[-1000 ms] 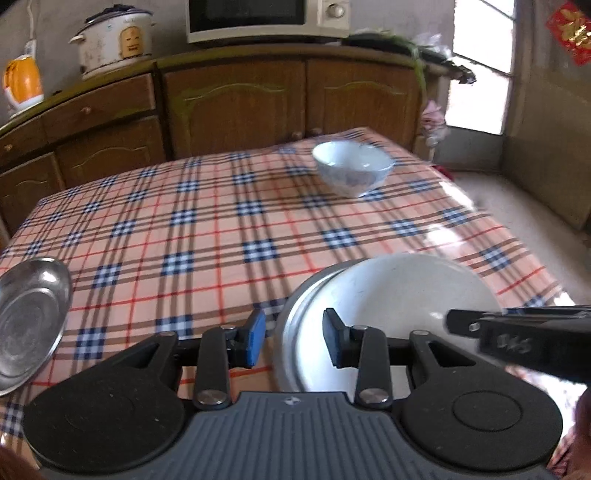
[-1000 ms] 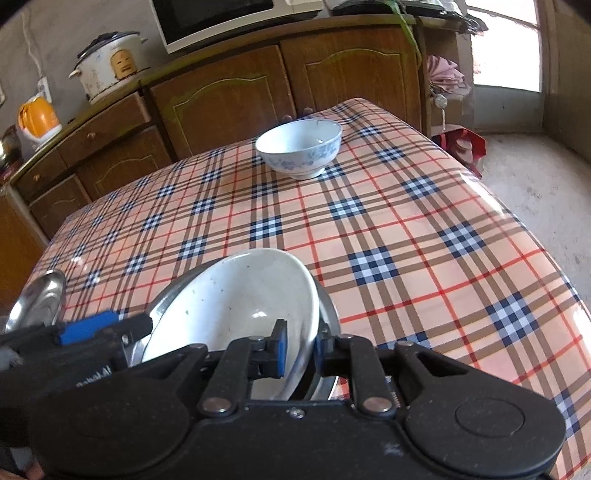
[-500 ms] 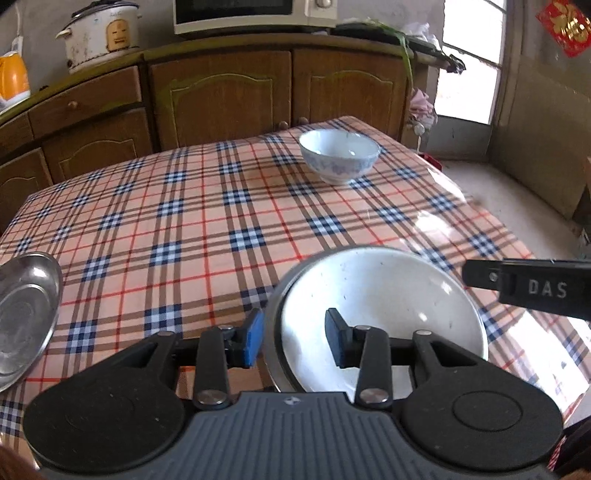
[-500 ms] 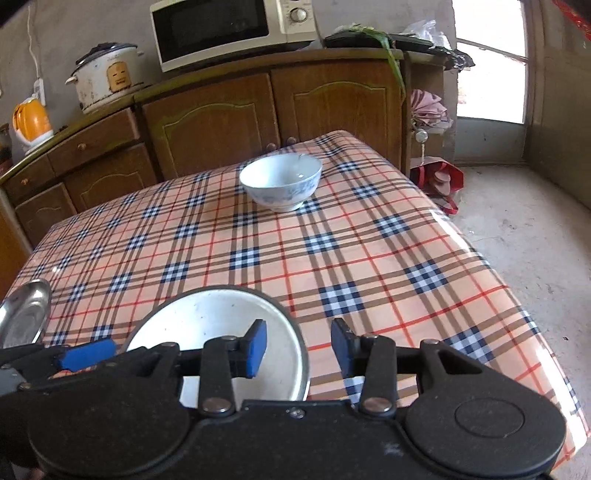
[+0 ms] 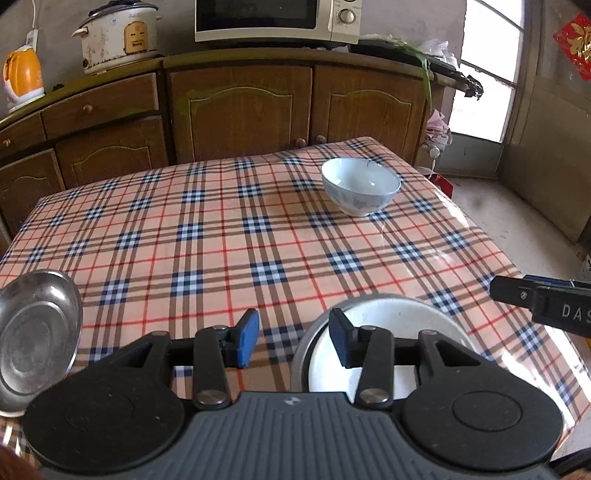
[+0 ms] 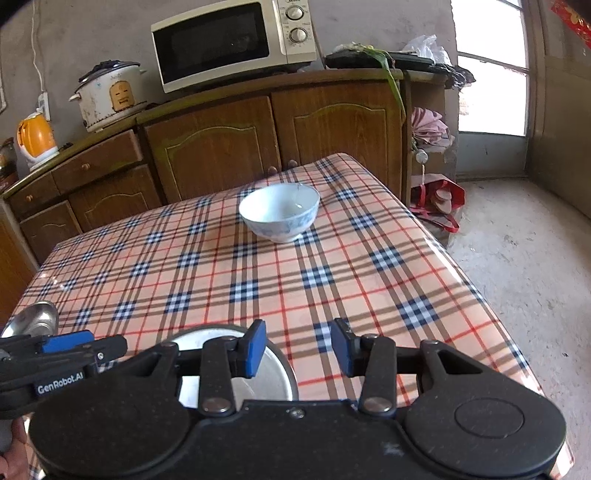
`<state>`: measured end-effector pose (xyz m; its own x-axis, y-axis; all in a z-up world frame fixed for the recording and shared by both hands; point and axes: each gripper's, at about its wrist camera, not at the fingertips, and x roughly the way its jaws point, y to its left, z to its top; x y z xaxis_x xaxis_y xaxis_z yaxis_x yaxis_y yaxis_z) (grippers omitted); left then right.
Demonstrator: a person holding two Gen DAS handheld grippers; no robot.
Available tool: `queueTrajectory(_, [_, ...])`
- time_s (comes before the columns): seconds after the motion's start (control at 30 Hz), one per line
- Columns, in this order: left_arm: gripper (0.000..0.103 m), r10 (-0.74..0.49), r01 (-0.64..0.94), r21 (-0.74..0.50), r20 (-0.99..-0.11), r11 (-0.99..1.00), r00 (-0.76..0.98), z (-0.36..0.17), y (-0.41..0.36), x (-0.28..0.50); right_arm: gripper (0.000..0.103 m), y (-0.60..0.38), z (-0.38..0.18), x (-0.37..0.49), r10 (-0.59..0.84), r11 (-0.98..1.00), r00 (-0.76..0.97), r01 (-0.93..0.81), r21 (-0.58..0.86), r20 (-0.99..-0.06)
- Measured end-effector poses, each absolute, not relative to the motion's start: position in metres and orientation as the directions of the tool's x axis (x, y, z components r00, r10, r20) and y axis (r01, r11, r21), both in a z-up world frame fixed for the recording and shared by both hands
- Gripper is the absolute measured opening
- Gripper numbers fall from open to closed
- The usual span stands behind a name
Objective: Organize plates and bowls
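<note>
A white plate [image 5: 391, 325] lies flat inside a steel plate [image 5: 303, 354] at the table's near edge. My left gripper [image 5: 295, 339] hovers above the steel plate's left rim. Its jaws are opening and nothing is pressed between the pads. In the right wrist view, my right gripper [image 6: 298, 347] stands open above the cloth, just right of the white plate [image 6: 201, 336] and its steel plate [image 6: 286, 373]; it holds nothing. A white bowl with blue pattern [image 5: 360, 186] [image 6: 279, 212] stands upright at the far right. A second steel plate [image 5: 37, 339] [image 6: 35, 319] rests at the near left.
The table [image 5: 221, 240] wears a plaid cloth; its right edge drops to a concrete floor [image 6: 517, 258]. Wooden cabinets [image 5: 240, 110] run behind it, with a microwave [image 5: 273, 18], a rice cooker [image 5: 116, 35] and an orange kettle [image 5: 22, 77] on top.
The right gripper let go of the white plate's rim, and the plate settled flat in the steel plate. Both grippers lifted and drew back. The left jaws widened.
</note>
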<state>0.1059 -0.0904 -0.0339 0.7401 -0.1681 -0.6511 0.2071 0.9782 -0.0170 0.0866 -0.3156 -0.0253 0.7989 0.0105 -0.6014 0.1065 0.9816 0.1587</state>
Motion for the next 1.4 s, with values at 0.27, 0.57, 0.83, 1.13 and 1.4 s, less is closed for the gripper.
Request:
queueTrajectory(0.27, [0.045,-0.176,0.222,-0.012,-0.651,0.975,0.738,-0.025,-0.099,0.121,0.050,-0.312,-0.011,0.101,0.023,0.986,0.813,0.078,0.147,-0.582])
queueTrajectory(0.57, [0.048,-0.176,0.229,-0.004,-0.651,0.973,0.738,-0.020,-0.108,0.135,0.050,-0.314,-0.006,0.116,0.029,0.986,0.818,0.071,0.151,-0.575])
queueTrajectory(0.83, [0.049,-0.167,0.232,0.015,-0.652,0.973,0.740,-0.019,-0.113,0.148,0.051,-0.318,-0.007,0.131,0.030,0.985,0.816,0.074,0.156,-0.577])
queueTrajectory(1.13, [0.049,-0.160,0.237,0.030,-0.653,0.971,0.740,-0.020,-0.118,0.165,0.052,-0.323,-0.007,0.150,0.027,0.984,0.819,0.079,0.160,-0.574])
queueTrajectory(1.4, [0.051,-0.153,0.241,0.050,-0.647,0.969,0.747,-0.018,-0.125,0.187,0.053,-0.336,-0.008,0.176,0.022,0.979,0.819,0.098,0.178,-0.573])
